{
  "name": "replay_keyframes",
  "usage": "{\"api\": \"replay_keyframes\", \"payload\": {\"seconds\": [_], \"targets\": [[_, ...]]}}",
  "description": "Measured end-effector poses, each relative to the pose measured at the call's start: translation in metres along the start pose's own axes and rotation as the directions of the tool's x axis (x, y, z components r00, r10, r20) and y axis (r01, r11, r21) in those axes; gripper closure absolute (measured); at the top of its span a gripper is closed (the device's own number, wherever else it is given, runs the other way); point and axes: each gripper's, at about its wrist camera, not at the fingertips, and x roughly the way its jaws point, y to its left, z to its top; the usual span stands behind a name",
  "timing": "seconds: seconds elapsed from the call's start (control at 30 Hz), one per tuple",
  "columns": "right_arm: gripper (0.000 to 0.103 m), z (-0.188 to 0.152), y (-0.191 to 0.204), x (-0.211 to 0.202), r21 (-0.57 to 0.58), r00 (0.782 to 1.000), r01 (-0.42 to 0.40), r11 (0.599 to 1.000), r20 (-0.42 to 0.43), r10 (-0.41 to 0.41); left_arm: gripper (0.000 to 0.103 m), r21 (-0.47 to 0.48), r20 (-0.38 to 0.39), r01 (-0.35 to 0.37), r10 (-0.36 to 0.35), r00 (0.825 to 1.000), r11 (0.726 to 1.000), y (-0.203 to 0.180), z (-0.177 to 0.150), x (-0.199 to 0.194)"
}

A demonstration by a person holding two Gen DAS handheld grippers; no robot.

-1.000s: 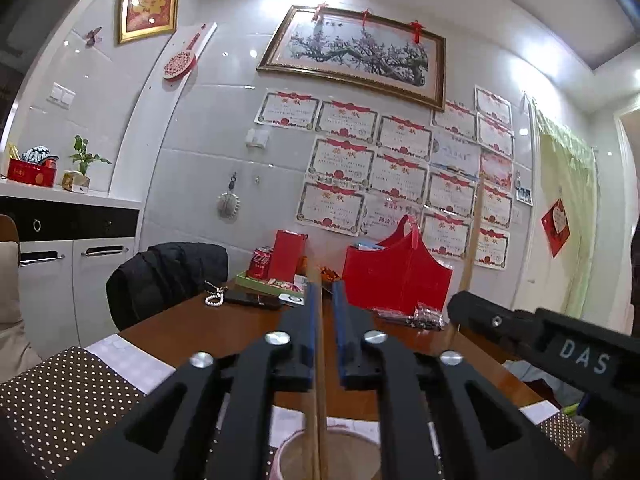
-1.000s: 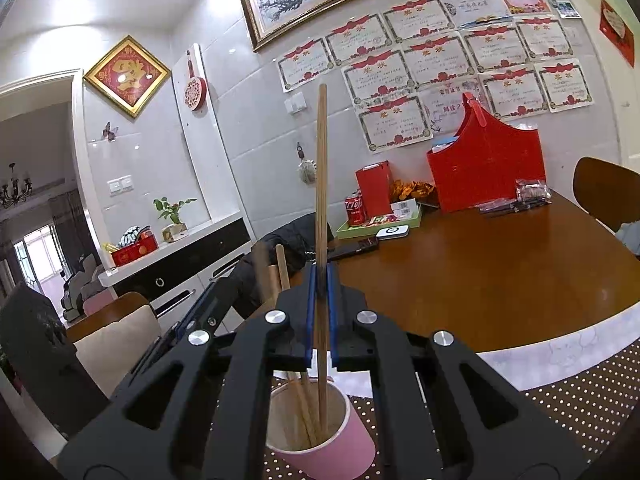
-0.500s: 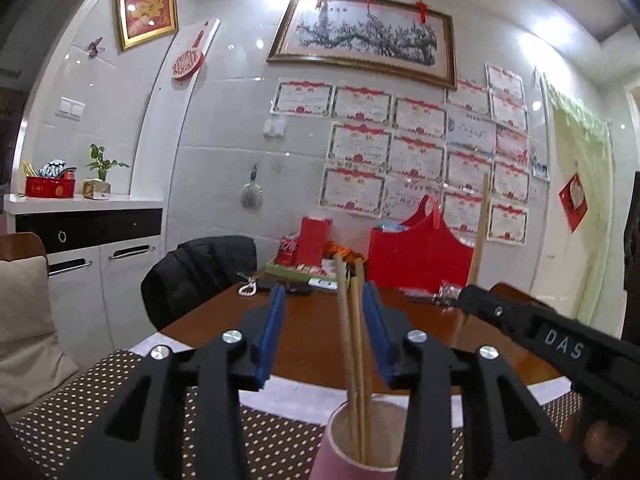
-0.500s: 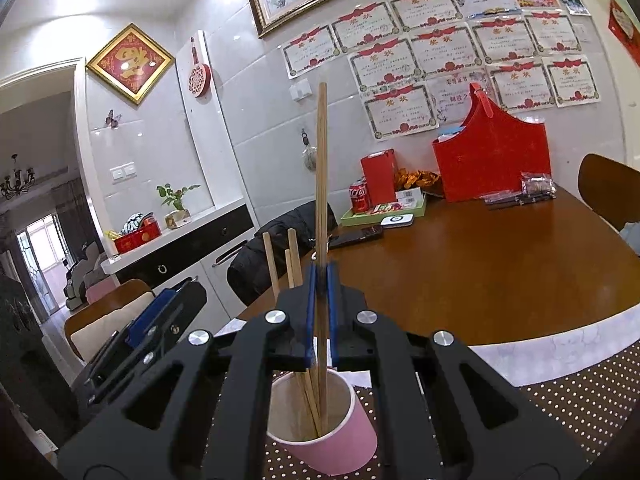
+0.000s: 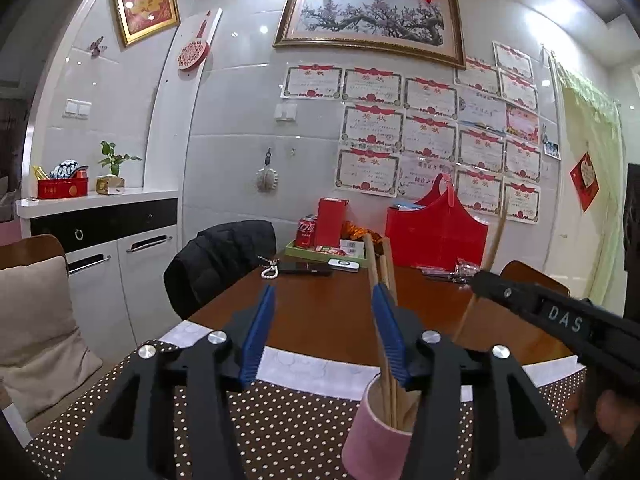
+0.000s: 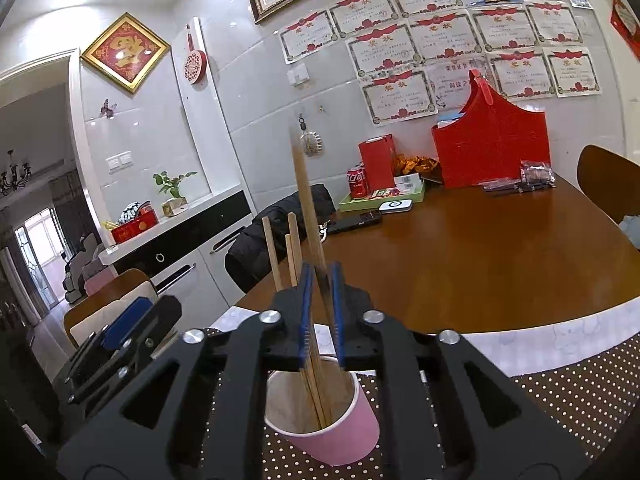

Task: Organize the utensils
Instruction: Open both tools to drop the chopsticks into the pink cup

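Right wrist view: the right tool [image 6: 320, 316] stands directly above the round pink paper cup [image 6: 332, 436], and its blue pads are opening around the long light wooden chopstick [image 6: 306, 208]. The pads no longer press on it, so I judge it released. Its lower end is inside the cup; its long axis is nearly upright, leaning a little to the left at the top. Three shorter-looking wooden chopsticks [image 6: 294, 248] already stand in the same cup, just beside it and also pointing up.

In the left wrist view the left tool [image 5: 320, 336] is opening too, with nothing between its pads; the pink cup [image 5: 376, 428] with its chopsticks [image 5: 380, 264] lies under its right finger, off the centre line. The right tool is the nearer one to the long chopstick.

The cup stands on a brown dotted cloth [image 6: 568, 392] at the near edge of the brown wooden table [image 6: 480, 248]. The next move probably needs a straight retreat, so the pads do not knock the leaning stick.
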Motion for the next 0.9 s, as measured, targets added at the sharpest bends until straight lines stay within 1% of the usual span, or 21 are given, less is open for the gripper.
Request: {"api": "replay_keyframes", "payload": {"seconds": [0.03,0.07,0.1,0.27,0.33,0.4,0.47,0.63,0.73,0.8,0.83,0.9], "targets": [[0.072,0.001,0.001,-0.002,-0.005,1.000,0.004,1.000,0.005,-0.004,0.052,0.003,-0.006,-0.002,0.002,1.000,1.000,0.002,0.000,-0.002],[0.068,0.001,0.001,-0.003,-0.007,1.000,0.009,1.000,0.013,-0.008,0.052,0.005,-0.008,-0.005,0.005,1.000,1.000,0.003,-0.001,-0.004],[0.061,0.001,0.001,-0.005,-0.009,1.000,0.010,1.000,0.018,-0.010,0.052,0.006,-0.008,-0.011,0.011,1.000,1.000,0.005,-0.001,-0.006],[0.061,0.007,0.005,-0.013,-0.025,0.999,0.024,0.999,0.035,-0.023,0.051,0.009,-0.045,-0.026,0.026,0.999,1.000,0.017,0.003,-0.017],[0.057,0.009,0.007,-0.019,-0.041,0.998,0.045,0.998,0.044,-0.043,0.051,0.010,-0.056,-0.031,0.031,0.998,0.999,0.022,0.005,-0.024],[0.054,0.007,0.006,-0.025,-0.024,0.998,0.050,0.998,0.050,-0.048,0.048,0.012,-0.069,-0.035,0.036,0.997,0.999,0.029,0.008,-0.033],[0.054,0.004,0.005,-0.030,-0.010,0.998,0.045,0.999,0.035,-0.045,0.047,0.013,-0.084,-0.031,0.033,0.996,0.999,0.033,0.008,-0.041],[0.052,-0.008,0.006,-0.049,-0.008,0.997,0.076,0.997,0.006,-0.075,0.047,0.042,-0.141,-0.015,0.020,0.990,0.999,0.042,0.000,-0.062],[0.048,-0.014,0.003,-0.066,0.001,0.995,0.098,0.995,-0.004,-0.098,0.047,0.042,-0.183,-0.004,0.011,0.983,0.999,0.049,-0.006,-0.073],[0.048,-0.021,0.001,-0.077,0.008,0.994,0.110,0.994,-0.027,-0.110,0.047,0.040,-0.227,0.012,-0.003,0.974,0.999,0.054,-0.012,-0.078],[0.048,-0.024,0.001,-0.080,0.012,0.993,0.111,0.994,-0.039,-0.110,0.047,0.037,-0.253,0.021,-0.011,0.967,0.999,0.057,-0.016,-0.080],[0.048,-0.034,-0.001,-0.085,0.016,0.991,0.110,0.994,-0.072,-0.109,0.047,0.042,-0.309,0.016,-0.002,0.951,0.999,0.062,-0.026,-0.081]]}}
